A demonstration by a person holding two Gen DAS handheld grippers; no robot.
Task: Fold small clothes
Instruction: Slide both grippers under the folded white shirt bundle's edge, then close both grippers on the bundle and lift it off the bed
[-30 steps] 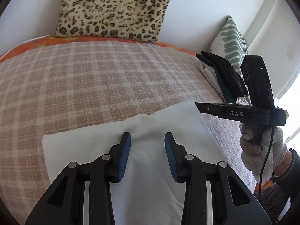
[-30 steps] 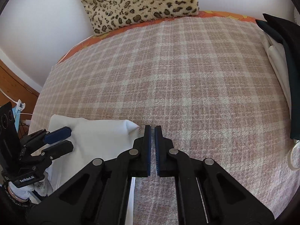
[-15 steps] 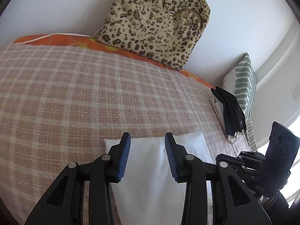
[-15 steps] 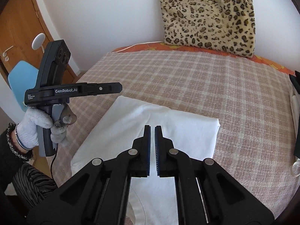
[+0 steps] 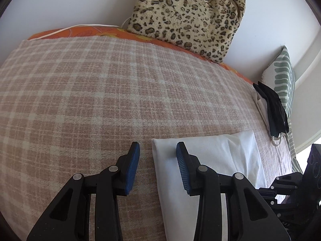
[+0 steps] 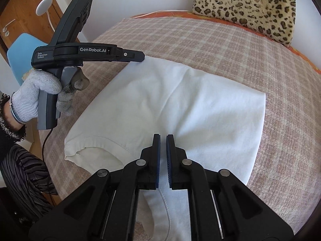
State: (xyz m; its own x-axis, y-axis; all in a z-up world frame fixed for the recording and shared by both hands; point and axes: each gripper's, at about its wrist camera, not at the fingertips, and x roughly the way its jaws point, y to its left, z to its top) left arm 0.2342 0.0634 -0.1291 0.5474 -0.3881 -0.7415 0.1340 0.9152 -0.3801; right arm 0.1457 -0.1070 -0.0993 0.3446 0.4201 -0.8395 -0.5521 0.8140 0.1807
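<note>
The near end of the white garment (image 6: pixel 176 104) runs under the right gripper (image 6: pixel 163 140) and off the bottom edge of the right wrist view, so its neckline shows only in part. In the left wrist view the left gripper (image 5: pixel 158 146) covers part of the garment's near side. The leopard-print cushion (image 5: pixel 186 14) is cut off at the top in both views. Under the dark clothes (image 5: pixel 274 108) at the bed's far right, a pale item is mostly hidden. The gloved left hand (image 6: pixel 38 98) is cut off at the wrist by the frame edge.
</note>
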